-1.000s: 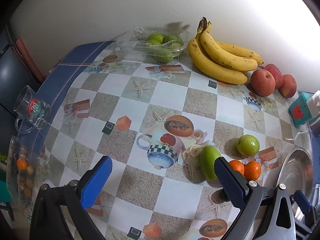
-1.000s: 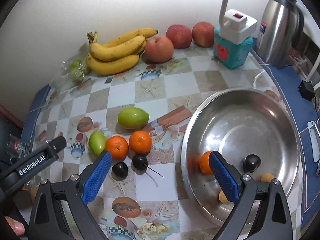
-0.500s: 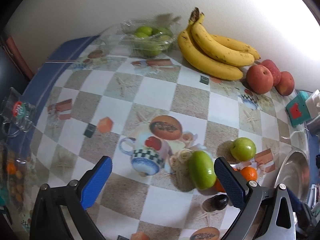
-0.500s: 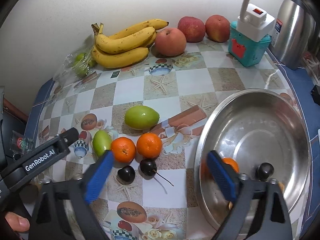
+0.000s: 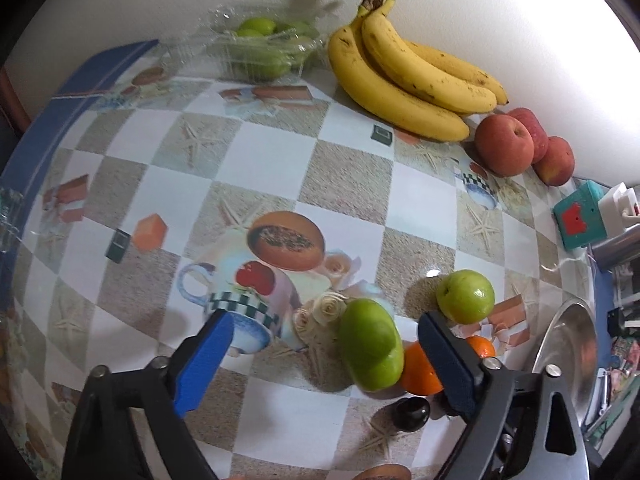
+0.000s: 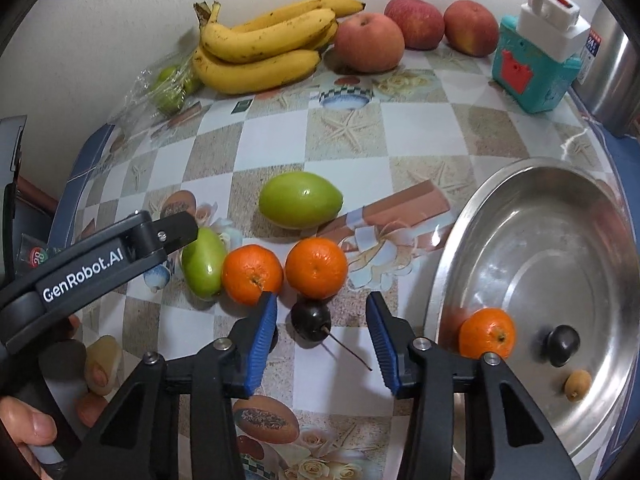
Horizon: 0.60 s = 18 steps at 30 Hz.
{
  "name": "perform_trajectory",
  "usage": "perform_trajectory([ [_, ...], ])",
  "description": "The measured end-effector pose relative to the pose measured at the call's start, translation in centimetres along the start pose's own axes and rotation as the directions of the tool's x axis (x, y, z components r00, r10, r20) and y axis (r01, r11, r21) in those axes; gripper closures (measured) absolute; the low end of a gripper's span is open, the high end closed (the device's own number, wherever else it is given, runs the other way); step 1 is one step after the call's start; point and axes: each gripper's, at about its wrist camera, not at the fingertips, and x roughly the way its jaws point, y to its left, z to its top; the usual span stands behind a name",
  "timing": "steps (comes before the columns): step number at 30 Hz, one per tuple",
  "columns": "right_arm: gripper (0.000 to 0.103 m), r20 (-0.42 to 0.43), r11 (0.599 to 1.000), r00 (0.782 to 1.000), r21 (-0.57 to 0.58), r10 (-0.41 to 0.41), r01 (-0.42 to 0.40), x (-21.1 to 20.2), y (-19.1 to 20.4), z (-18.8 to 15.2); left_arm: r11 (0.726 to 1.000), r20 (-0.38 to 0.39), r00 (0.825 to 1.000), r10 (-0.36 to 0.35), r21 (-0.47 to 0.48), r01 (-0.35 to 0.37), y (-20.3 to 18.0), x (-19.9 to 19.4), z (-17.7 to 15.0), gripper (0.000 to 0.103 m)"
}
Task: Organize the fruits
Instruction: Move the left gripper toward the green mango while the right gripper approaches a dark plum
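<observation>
On the patterned tabletop (image 6: 420,136) the right gripper (image 6: 322,344) is closing its still-apart jaws around a small, probably slippery dark cherry (image 6: 310,318); hold its round body, not the thin stem.

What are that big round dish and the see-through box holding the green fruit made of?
The dish looks like polished steel: silvery, with a mirror-like reflection of the orange inside. The see-through box seems thin clear plastic: glossy, crinkled walls showing the green fruit through them.
</observation>
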Motion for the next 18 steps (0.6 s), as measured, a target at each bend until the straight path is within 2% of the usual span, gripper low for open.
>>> perform_trajectory([
  [9, 0.069, -0.038, 1.000, 0.999, -0.001, 0.016, -0.016, 1.4, 0.1, -0.5, 0.999, -0.037, 0.998, -0.049, 0.018, 0.050, -1.1, 1.3, -0.6, 0.020],
  [13, 0.069, -0.059, 1.000, 0.998, 0.002, 0.018, -0.017, 2.1, 0.1, -0.8, 0.997, -0.035, 0.997, -0.072, 0.003, 0.072, -1.1, 1.4, -0.6, 0.028],
  [18, 0.069, -0.062, 1.000, 0.998, -0.001, 0.022, -0.022, 2.3, 0.2, -0.8, 0.997, -0.037, 0.996, -0.078, -0.018, 0.077, -0.9, 1.5, -0.5, 0.030],
])
